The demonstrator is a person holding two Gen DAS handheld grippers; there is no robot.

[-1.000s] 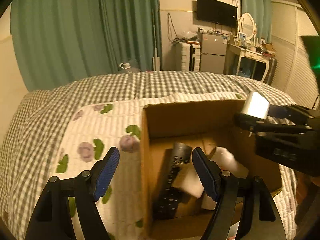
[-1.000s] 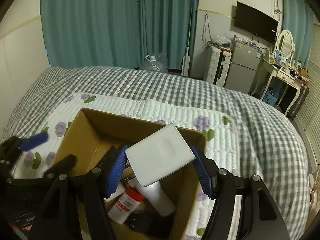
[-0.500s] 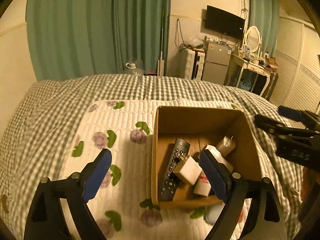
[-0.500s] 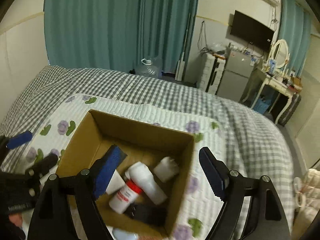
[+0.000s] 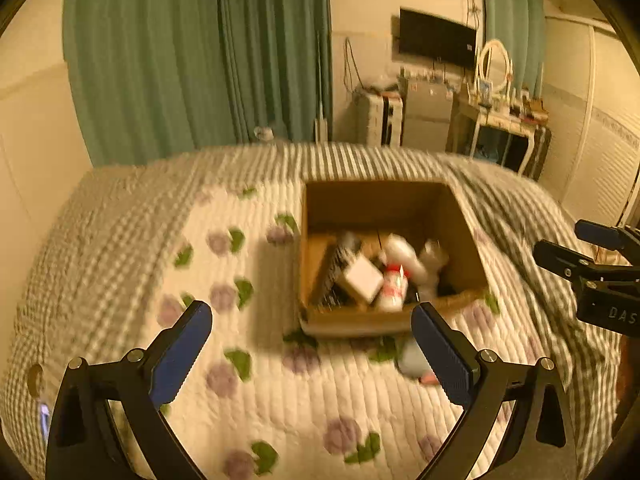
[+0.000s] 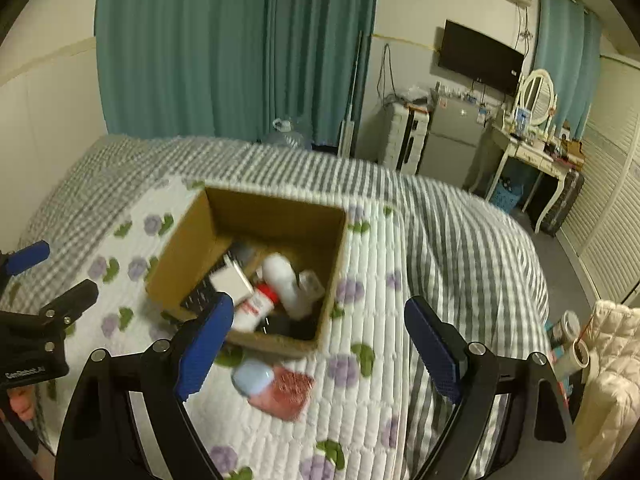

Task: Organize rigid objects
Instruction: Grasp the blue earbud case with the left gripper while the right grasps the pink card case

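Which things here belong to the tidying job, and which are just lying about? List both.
Job:
- brown cardboard box
- white rectangular block
- white bottle with red label
- black remote control
- pink bottle with pale blue cap, outside the box

Lying about:
- green curtains
- black wall television
- oval vanity mirror

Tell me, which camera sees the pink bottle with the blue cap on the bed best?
The right wrist view. There the pink bottle lies in plain sight on the quilt in front of the cardboard box. The left wrist view shows only a blurry bit of it, partly hidden behind a claw finger.
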